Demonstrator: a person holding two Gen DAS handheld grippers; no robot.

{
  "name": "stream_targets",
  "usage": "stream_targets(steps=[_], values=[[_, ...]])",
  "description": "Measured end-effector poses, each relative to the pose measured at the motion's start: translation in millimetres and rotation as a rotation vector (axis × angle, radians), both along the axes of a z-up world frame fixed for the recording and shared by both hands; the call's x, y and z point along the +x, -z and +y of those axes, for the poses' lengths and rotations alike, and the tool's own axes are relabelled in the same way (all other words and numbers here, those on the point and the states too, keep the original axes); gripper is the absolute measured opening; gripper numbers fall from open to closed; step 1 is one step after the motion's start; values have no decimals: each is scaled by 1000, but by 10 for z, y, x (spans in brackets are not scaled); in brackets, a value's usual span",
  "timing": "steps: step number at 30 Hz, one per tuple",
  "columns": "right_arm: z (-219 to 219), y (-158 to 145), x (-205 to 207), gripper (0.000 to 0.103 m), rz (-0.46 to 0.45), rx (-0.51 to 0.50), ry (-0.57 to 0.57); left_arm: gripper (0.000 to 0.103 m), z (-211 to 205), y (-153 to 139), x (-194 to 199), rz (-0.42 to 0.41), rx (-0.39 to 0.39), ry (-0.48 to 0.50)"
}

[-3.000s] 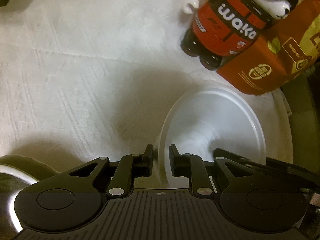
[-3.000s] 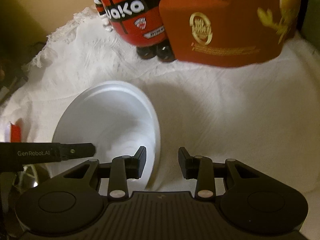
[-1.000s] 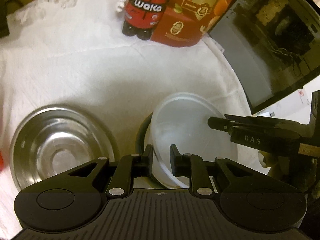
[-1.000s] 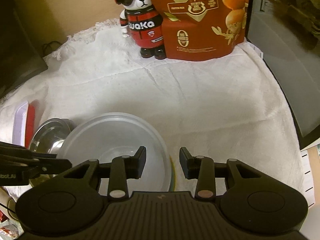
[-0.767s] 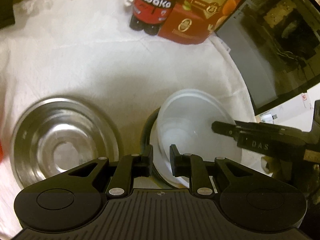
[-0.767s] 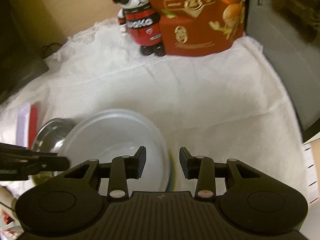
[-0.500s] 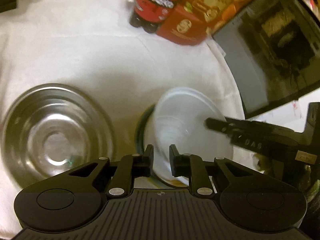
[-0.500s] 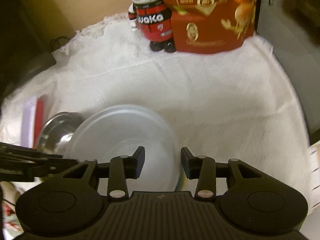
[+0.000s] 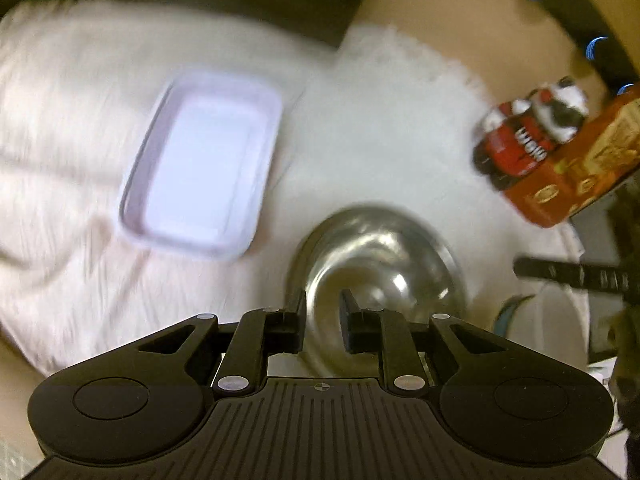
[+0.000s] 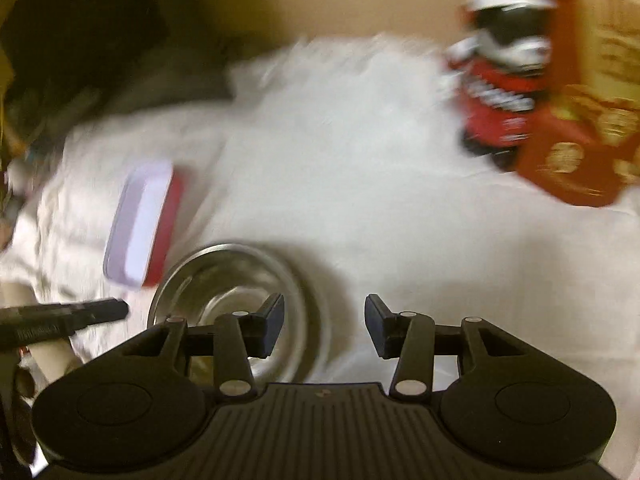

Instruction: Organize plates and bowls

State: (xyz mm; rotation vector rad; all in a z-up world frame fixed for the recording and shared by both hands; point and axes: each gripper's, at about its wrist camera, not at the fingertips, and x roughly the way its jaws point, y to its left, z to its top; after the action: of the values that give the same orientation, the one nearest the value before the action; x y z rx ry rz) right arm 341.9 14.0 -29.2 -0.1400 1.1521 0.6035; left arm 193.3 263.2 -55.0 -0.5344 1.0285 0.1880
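steel bowl (image 9: 380, 264): round, shiny metal, empty, upright on the white cloth (image 9: 380, 128) over the worktop; blurred in both views.
bowl place: low centre in the left view, just ahead of the left gripper (image 9: 323, 316); in the right view (image 10: 236, 292) it sits low left, partly behind the right gripper's left finger.
tray (image 9: 204, 164): pale lilac, rectangular, shallow, on the cloth left of the bowl and apart from it.
left view only: a white bowl (image 9: 548, 320) at the right edge with a dark teal rim under it; the other gripper's black finger reaches above it.
right view only: a red edge along the tray's right side (image 10: 140, 220); the left gripper's black finger enters at the left edge.
far side: a panda figure (image 10: 500, 80) in red beside a red bag (image 10: 580, 128), both at the back right of the cloth.
left gripper: fingers a narrow gap apart, nothing between them; the bowl shows through the gap, contact cannot be told.
right gripper (image 10: 324, 326): fingers wide apart, holding nothing, over the cloth just right of the steel bowl.
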Motion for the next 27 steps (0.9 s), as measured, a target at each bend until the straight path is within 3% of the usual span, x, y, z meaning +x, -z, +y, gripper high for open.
stream_targets(steps=[3,7,10,14,20,22,24,27], values=[[377,149,57,44,16,-71,-65,20,35,216,-25,25,-39,-53],[656,363,192,44,59,-146,-98,38,108,372,-74,13,-83,-125],[762,560,312,46,119,-188,-76,39,173,417,-118,-5,-124,-153],[837,824,392,46,205,-236,-34,39,231,414,-175,-14,-149,-139],[908,974,358,48,211,-284,-20,44,226,422,-170,-4,-154,-101],[910,994,341,48,216,-290,-8,41,222,421,-158,5,-163,-88],[920,994,340,48,219,-291,-1,39,230,447,-149,15,-212,-74],[903,962,323,48,219,-289,3,39,292,554,-132,6,-360,-81]])
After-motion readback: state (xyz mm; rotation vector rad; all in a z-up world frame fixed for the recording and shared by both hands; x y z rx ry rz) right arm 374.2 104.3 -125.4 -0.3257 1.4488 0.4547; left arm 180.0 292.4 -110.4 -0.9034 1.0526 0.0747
